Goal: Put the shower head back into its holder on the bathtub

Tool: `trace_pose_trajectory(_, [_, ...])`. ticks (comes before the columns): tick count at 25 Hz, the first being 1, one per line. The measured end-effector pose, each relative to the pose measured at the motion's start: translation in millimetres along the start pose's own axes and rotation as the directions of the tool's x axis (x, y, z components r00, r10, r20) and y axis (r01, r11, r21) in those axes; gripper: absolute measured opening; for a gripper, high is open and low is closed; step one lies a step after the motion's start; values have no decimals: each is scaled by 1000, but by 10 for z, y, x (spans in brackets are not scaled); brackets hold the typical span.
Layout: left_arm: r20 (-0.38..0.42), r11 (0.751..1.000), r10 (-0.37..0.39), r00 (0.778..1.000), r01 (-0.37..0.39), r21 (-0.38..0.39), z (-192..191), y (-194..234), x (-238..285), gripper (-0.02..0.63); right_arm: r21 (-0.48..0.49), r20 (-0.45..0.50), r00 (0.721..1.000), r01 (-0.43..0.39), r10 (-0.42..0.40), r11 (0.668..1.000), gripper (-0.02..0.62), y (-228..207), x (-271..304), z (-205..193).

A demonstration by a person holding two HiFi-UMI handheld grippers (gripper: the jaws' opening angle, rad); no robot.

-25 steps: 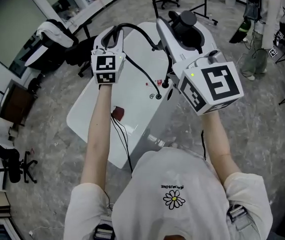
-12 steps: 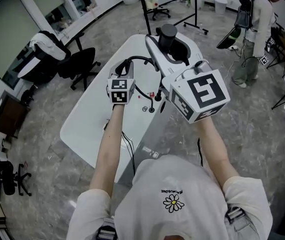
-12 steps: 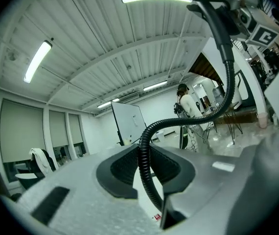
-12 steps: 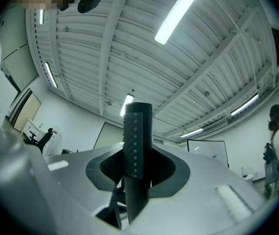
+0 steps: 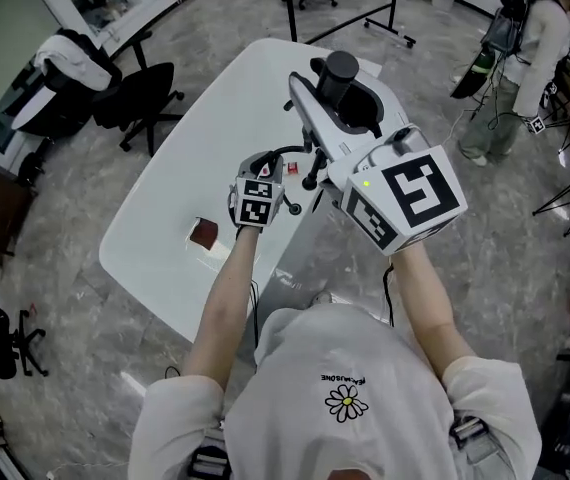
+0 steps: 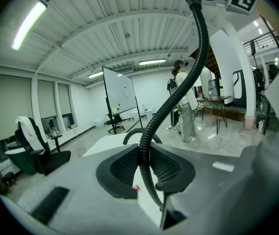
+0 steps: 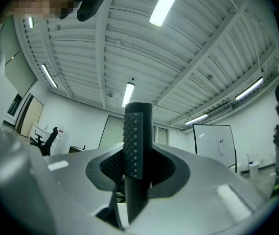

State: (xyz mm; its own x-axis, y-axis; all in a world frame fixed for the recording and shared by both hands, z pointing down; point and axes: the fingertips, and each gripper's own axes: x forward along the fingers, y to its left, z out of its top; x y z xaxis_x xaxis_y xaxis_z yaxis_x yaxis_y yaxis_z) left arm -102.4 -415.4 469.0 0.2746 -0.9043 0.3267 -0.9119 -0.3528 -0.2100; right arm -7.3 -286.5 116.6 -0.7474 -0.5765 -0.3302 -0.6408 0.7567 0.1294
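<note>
Black corrugated hose (image 6: 178, 84) runs between the jaws of the left gripper (image 6: 144, 168), which are closed on it. From there it rises in a curve toward the upper right of the left gripper view. The right gripper (image 7: 137, 175) is likewise closed, its pads clamping the dark, stud-textured handle of the shower head (image 7: 137, 146), which stands up out of the jaws against the ceiling. In the head view both grippers are held over the near, right-hand part of the white bathtub (image 5: 180, 158), the left one lower and close to the rim, the right one raised beside it. Small black fittings (image 5: 311, 176) sit on the tub surface between the two grippers. The holder is presumably among them, though which one it is cannot be told. A small brown object (image 5: 203, 233) lies apart on the tub. As to progress, the shower head is picked up and its hose is under control, but the head is in the air and not yet seated. It remains to bring it down to the holder, fit it in, and release both grips.
</note>
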Motion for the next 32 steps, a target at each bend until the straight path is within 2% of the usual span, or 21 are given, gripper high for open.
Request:
trace_pose_trajectory(5, [-70,995,-65,995,59,-78,-565,-104,324,64,51,-93,996,5,0,999,110,-121,336,-557])
trace_pose_trajectory(13, [-146,977,-135,980,108,-184,-1195,-50,784,64,100,-202,979,-17,37,995,110,-253,933,-1259])
trace_pose_trajectory(18, [-190,962,-174,966,125,-244,-1529,-100,888,64,153,-224,974,-3,37,988,110,-187,1075,-1458])
trace_pose_trajectory(23, [-238,959,-140,961,71,-275,-1817,-157,801,98,212,-251,965,-22,76,977,110,-166,1095,-1537])
trace_pose_trajectory(26, [-221,949,-124,967,50,-312,-1800,-137,696,124,262,-244,963,-48,114,964,110,-209,1149,-1517])
trace_pose_trajectory(29, [-195,935,-52,979,-21,-354,-1750,34,560,123,252,-247,955,-98,162,963,110,-183,1206,-1575])
trace_pose_trajectory(32, [-166,920,-7,986,-59,-388,-1696,116,376,123,238,-275,943,-121,187,964,110,-165,1217,-1722])
